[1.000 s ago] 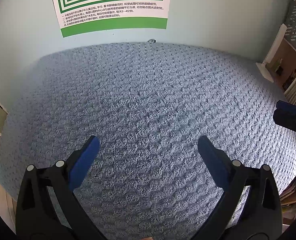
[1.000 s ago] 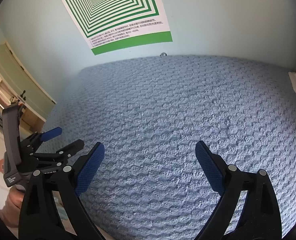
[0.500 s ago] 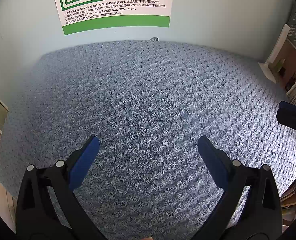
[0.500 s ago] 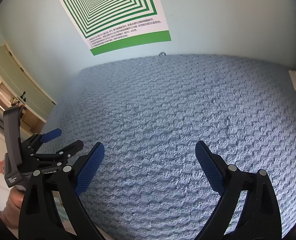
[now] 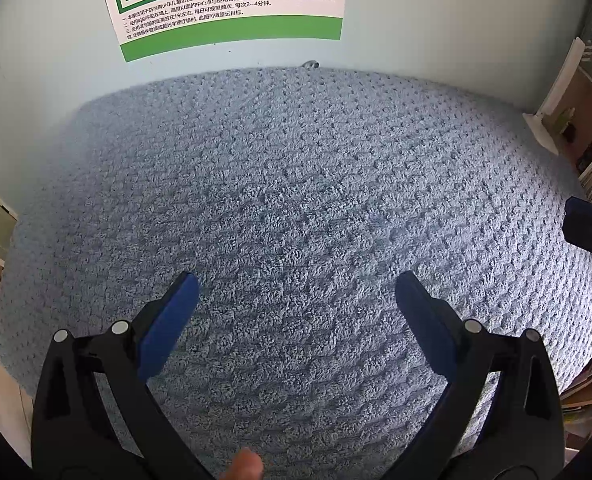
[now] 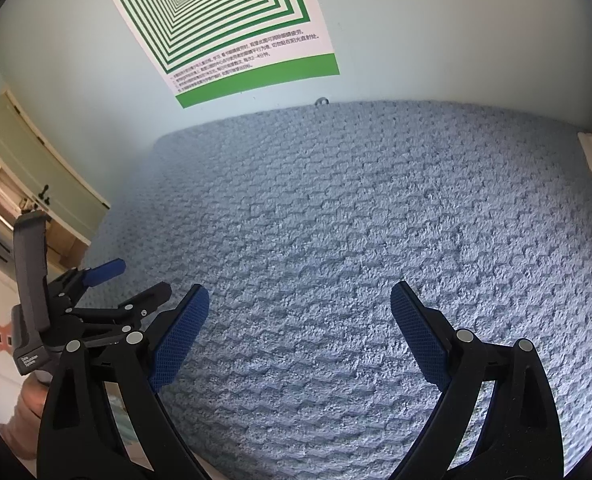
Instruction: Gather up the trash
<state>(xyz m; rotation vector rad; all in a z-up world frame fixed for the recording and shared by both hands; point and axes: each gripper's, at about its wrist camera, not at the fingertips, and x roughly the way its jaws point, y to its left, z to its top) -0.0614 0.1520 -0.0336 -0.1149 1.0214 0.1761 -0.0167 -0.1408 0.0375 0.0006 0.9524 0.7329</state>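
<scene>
The left tool [image 5: 296,292] is spread wide with nothing between its blue pads [image 5: 168,326], and it hangs over the near half of a blue textured cloth [image 5: 296,200] that covers the counter. The right tool [image 6: 299,304] is spread just as wide, also empty, above the same cloth [image 6: 356,220]. In the right wrist view the left tool [image 6: 108,288] shows at the left edge, held in a hand [image 6: 28,408], its fingers pointing toward the middle of the cloth. In the left wrist view only one dark blue tip of the right tool [image 5: 590,228] pokes in at the right edge.

No trash is visible in either view: the cloth lies bare from the near edge back to the pale wall, where a green-and-white poster [image 5: 232,4] hangs. So I cannot tell which way the task's thing lies from either tool, what its long axis is, or which hand is nearer. A bookshelf [image 5: 588,132] stands off the right end of the counter; nothing there reads clearly as trash.

Both tools are held low and tilted slightly down toward the cloth, side by side, left of centre and right of centre. A fingertip [image 5: 246,466] shows at the bottom edge of the left wrist view.
</scene>
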